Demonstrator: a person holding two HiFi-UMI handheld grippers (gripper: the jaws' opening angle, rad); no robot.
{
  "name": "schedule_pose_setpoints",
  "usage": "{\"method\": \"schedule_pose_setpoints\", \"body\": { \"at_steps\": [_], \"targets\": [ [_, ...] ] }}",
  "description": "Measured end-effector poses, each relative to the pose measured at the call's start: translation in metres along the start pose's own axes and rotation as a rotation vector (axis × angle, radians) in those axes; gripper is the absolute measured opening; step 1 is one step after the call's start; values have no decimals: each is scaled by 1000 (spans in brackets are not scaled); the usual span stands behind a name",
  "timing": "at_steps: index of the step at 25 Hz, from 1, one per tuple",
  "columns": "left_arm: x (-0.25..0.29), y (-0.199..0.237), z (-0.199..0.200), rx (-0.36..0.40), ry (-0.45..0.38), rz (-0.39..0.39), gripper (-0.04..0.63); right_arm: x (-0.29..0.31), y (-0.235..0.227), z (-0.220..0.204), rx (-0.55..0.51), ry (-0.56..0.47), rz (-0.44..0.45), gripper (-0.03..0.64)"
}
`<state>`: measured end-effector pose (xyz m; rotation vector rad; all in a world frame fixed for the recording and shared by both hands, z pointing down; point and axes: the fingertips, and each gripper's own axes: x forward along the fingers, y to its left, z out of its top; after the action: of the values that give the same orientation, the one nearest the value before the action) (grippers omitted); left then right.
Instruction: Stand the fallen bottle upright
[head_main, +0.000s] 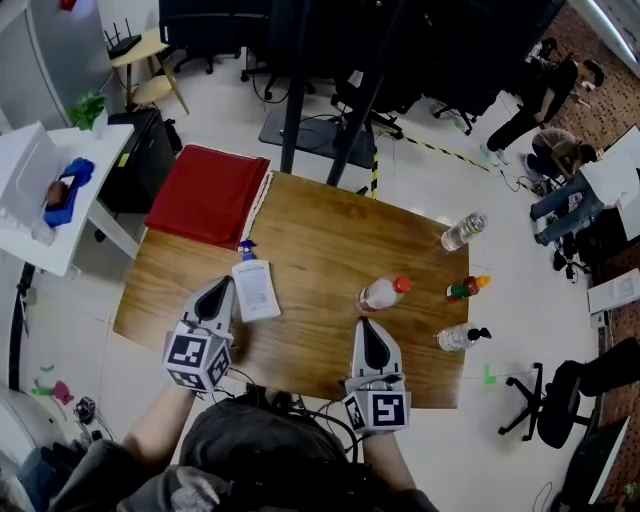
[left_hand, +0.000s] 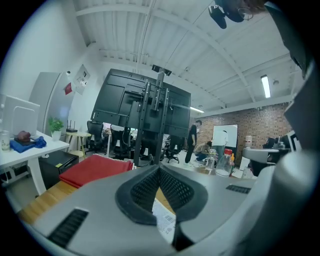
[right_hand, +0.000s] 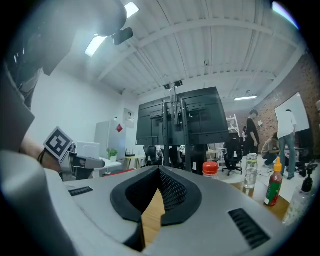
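A flat white bottle (head_main: 255, 288) with a blue cap lies on its side on the wooden table (head_main: 320, 240). In the left gripper view its printed label (left_hand: 165, 220) shows just under the jaws. My left gripper (head_main: 218, 288) is shut and empty, its tip just left of the bottle, and its jaws meet in the left gripper (left_hand: 159, 167) view. My right gripper (head_main: 366, 325) is also shut and empty, near the table's front edge. The right gripper (right_hand: 160, 170) points toward a red-capped bottle (right_hand: 210, 168), which stands just beyond it (head_main: 383, 292).
A folded red cloth (head_main: 208, 193) covers the table's far left corner. A clear bottle (head_main: 462, 232), a sauce bottle (head_main: 467, 288) and a pump bottle (head_main: 460, 337) stand along the right side. A white side table (head_main: 40, 215) is at the left; a black stand (head_main: 320, 100) and office chairs are behind.
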<state>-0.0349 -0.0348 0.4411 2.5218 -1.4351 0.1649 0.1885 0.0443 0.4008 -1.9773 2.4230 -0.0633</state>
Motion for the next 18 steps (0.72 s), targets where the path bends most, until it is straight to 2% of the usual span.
{"method": "schedule_pose_setpoints", "body": {
  "at_steps": [10, 11, 12, 18],
  "targets": [
    [34, 29, 6, -2, 28, -46, 11, 44, 14, 11, -11, -24, -48, 0],
    [40, 31, 4, -2, 39, -48, 13, 46, 14, 11, -13, -22, -51, 0],
    [47, 32, 1, -4, 55, -50, 43, 48, 13, 10, -16, -15, -51, 0],
    [84, 39, -24, -3, 178, -31, 43, 62, 7, 0, -2, 23, -40, 0]
  ]
}}
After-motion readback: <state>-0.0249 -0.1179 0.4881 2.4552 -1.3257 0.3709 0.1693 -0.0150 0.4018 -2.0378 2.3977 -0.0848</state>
